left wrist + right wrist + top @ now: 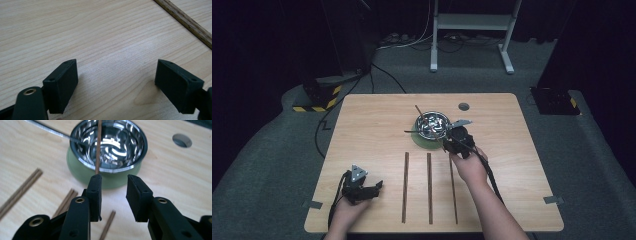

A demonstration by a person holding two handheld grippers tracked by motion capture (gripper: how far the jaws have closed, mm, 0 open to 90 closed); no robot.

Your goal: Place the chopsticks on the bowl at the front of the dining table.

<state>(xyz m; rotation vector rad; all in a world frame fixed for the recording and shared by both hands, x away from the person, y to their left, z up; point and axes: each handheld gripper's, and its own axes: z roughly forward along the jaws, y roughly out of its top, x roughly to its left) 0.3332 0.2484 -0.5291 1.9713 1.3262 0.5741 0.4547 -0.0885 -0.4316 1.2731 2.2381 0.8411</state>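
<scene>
Steel bowl (108,145) holding a stick (98,147) faces the spread, empty right gripper (113,185).

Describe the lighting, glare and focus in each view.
High view: the table is lit while the room around it is dark and the image is soft. Left gripper view: even light, faint shadows under the jaws, wood grain sharp. Right gripper view: the steel bowl throws bright warped reflections; nearby jaws look slightly soft.
</scene>
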